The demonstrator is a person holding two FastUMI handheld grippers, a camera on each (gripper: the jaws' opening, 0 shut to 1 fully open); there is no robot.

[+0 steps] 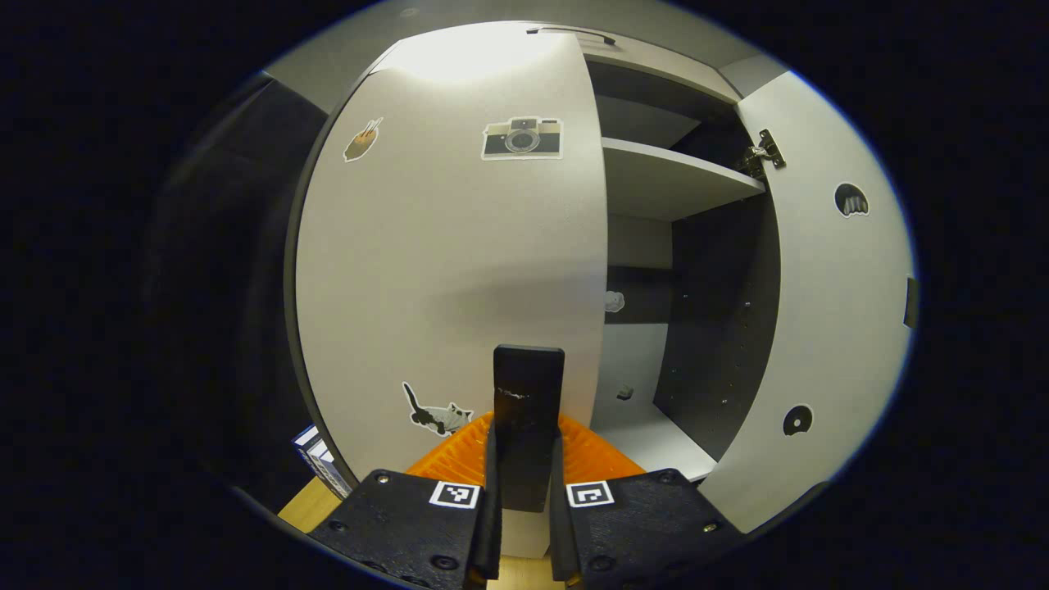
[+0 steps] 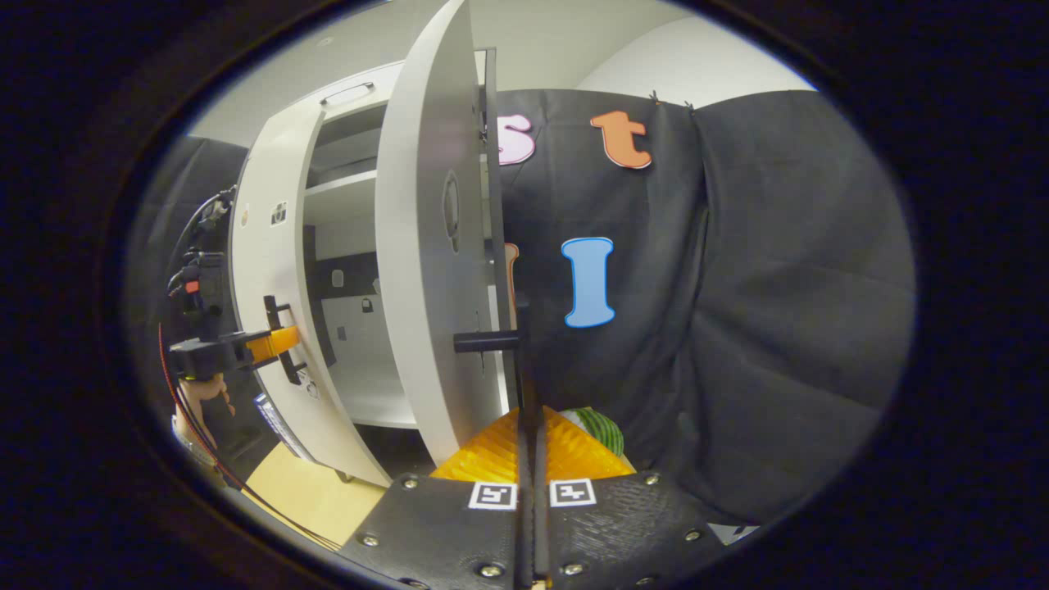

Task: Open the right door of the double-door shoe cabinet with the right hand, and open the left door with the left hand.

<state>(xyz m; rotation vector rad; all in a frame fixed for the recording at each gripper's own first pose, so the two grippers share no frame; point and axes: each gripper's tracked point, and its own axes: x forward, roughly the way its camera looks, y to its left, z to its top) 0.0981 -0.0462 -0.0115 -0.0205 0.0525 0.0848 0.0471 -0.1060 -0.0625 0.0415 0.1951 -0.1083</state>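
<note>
At the pale grey double-door shoe cabinet [image 1: 647,188], the right door [image 2: 422,270] hangs wide, right tool [image 2: 529,422] clenched on its black bar handle [image 2: 488,340]. Left tool [image 1: 524,447] grasps the shut left door's [image 1: 451,270] black handle [image 1: 529,385]; a crooked pull could slip it off.

One shoe cabinet [image 1: 656,74] is standing here. Two doors are hanging on it: one left door [image 1: 451,270] and one right door [image 1: 828,311]. Three stickers are showing on the left door: one camera sticker [image 1: 522,138], one cat sticker [image 1: 437,412] and one small brown sticker [image 1: 361,141]. Two dark stickers [image 1: 851,199] are sitting on the right door. One shelf [image 1: 672,176] is showing inside. Each door is carrying one black handle [image 1: 528,410].
</note>
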